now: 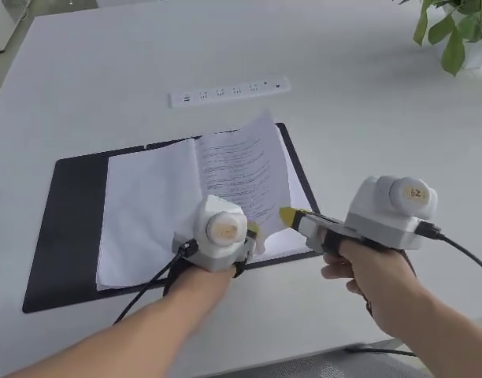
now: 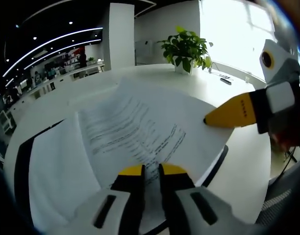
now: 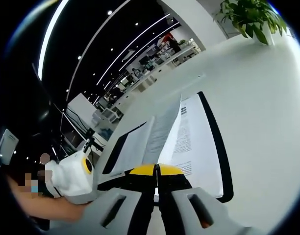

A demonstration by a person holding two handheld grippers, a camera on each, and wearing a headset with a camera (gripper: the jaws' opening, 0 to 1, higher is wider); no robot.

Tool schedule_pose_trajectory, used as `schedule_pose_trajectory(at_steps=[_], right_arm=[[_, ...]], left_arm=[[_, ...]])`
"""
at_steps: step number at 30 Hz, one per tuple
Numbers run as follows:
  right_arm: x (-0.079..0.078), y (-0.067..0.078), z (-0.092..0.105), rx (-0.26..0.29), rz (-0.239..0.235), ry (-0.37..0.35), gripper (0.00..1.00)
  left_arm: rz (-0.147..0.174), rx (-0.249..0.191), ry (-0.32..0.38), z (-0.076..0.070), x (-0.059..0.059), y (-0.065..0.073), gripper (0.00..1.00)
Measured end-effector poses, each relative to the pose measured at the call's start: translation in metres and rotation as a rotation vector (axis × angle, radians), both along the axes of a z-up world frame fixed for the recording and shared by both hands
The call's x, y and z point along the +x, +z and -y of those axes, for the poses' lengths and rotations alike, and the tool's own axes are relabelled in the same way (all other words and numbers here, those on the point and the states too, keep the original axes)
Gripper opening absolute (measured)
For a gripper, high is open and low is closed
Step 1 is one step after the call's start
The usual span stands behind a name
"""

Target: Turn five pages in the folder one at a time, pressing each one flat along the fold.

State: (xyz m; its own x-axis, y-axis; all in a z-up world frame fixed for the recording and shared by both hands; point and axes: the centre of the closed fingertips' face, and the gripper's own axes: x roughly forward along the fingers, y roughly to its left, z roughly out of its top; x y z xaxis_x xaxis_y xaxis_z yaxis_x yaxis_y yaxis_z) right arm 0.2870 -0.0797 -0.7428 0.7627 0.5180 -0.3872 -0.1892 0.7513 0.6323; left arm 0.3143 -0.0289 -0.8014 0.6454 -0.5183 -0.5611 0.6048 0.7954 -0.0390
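Observation:
A black folder (image 1: 68, 236) lies open on the white table, with white sheets on both sides. One printed page (image 1: 241, 169) rises from the right side and curves up over the fold. My left gripper (image 1: 251, 231) is at that page's near edge; in the left gripper view its yellow jaws (image 2: 150, 171) are shut on the page (image 2: 140, 132). My right gripper (image 1: 292, 216) hovers just right of it, jaws shut with nothing between them, its yellow tip (image 2: 228, 112) touching the page's right edge. In the right gripper view the page (image 3: 162, 132) stands edge-on above the gripper (image 3: 157, 170).
A white power strip (image 1: 229, 90) lies beyond the folder. A potted plant (image 1: 454, 31) stands at the far right corner. Cables trail from both grippers toward the table's near edge (image 1: 320, 358). Bare table surrounds the folder.

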Motion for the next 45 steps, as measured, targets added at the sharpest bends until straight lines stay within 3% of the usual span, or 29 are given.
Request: schedule_pose_trajectory(at_steps=[5, 12, 18, 23, 31, 45], right_arm=[[-0.001, 0.010, -0.003, 0.014, 0.021, 0.002, 0.00], [-0.001, 0.035, -0.012, 0.039, 0.076, 0.011, 0.00], [-0.003, 0.059, -0.030, 0.050, 0.128, 0.045, 0.00], [-0.006, 0.073, -0.052, 0.062, 0.159, 0.079, 0.00], [-0.009, 0.083, -0.095, 0.074, 0.178, 0.147, 0.00], [-0.015, 0.089, -0.166, 0.090, 0.157, 0.210, 0.00]], left_arm=[[-0.003, -0.006, -0.003, -0.008, -0.005, 0.008, 0.16], [0.023, -0.009, 0.005, -0.024, -0.010, 0.026, 0.16], [0.051, -0.019, 0.023, -0.045, -0.014, 0.044, 0.17], [0.075, -0.029, 0.052, -0.069, -0.019, 0.059, 0.18], [0.108, -0.035, 0.106, -0.110, -0.031, 0.077, 0.19], [0.134, -0.029, 0.204, -0.185, -0.049, 0.092, 0.20]])
